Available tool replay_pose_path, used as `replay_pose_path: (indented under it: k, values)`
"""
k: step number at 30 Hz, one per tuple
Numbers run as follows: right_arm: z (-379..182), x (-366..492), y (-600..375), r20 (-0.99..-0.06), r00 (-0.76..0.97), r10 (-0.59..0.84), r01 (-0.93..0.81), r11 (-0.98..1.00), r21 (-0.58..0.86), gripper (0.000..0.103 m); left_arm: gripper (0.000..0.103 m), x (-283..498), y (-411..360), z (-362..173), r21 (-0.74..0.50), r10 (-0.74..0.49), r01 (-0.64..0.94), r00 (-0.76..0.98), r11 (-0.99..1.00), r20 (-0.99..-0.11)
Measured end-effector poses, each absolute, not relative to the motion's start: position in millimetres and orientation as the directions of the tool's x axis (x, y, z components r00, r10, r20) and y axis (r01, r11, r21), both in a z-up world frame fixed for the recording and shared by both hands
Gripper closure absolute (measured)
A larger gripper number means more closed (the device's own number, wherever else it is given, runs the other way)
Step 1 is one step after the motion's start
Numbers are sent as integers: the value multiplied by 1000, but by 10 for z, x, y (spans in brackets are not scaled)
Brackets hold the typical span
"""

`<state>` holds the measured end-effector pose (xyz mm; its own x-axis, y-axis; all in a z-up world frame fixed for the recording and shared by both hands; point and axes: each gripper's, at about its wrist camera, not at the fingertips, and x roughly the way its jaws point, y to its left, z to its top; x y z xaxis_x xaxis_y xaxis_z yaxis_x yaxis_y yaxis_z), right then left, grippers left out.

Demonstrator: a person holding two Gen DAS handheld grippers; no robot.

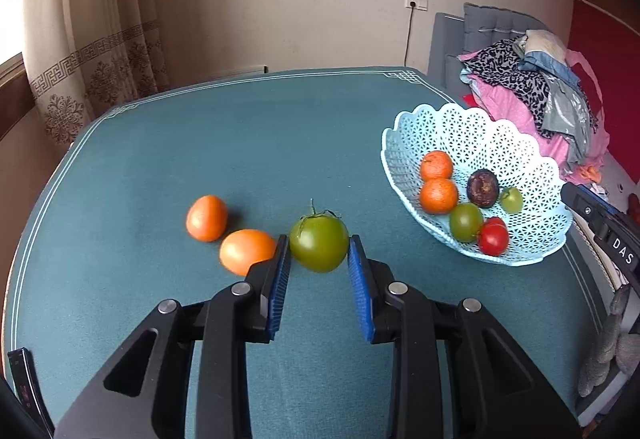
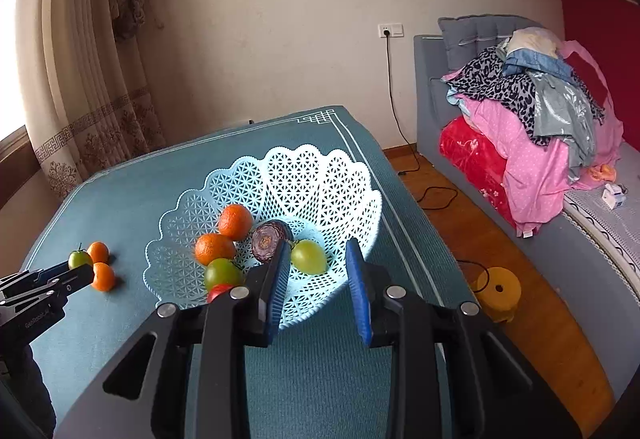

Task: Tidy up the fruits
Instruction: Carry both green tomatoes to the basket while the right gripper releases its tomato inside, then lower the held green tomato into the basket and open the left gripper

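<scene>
My left gripper (image 1: 319,252) is open, its blue pads on either side of a large green tomato (image 1: 319,244) on the teal table; whether the pads touch it I cannot tell. Two orange fruits (image 1: 207,218) (image 1: 247,251) lie just left of it. A light blue lattice basket (image 1: 516,155) at the right holds two mandarins (image 1: 437,164), a dark purple fruit (image 1: 483,188), two green tomatoes (image 1: 465,222) and a red tomato (image 1: 493,237). My right gripper (image 2: 319,259) is open and empty over the basket's (image 2: 304,175) near rim, above a small green tomato (image 2: 308,257).
The teal table (image 1: 248,143) has its right edge just beyond the basket. A grey sofa with piled clothes (image 2: 532,119) stands to the right, a yellow stool (image 2: 498,289) on the wooden floor below. Curtains (image 1: 92,51) hang at the far left.
</scene>
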<state>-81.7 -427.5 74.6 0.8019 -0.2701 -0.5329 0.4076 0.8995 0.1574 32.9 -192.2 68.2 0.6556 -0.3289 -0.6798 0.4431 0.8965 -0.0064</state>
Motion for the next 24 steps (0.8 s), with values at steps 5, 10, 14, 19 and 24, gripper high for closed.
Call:
replay_pose_path:
  k: [5,10,14,19,24]
  values:
    - [716,-864,-4340,-532,800,-277,423,890,173,74,73,297,-2204,681,-23,-385,511,616,859,-687]
    - [690,-887,-4420,-531,798,-284,436,881,184,68,73,280,-2529,702,-47,-440,575,568,817,-696]
    - [701,-918,-4479,-525,798,-297,451,872,192,65,73,246,-2802,710,-68,-485,629,522,774,-701]
    - [700,-960,-4571,-522,794,-311,470,859,204,65,73,154,-3103,700,-86,-531,688,468,720,-706]
    - [684,-1000,-4645,-522,792,-319,487,844,224,65,33,79,-3233,717,-93,-558,714,451,694,-697]
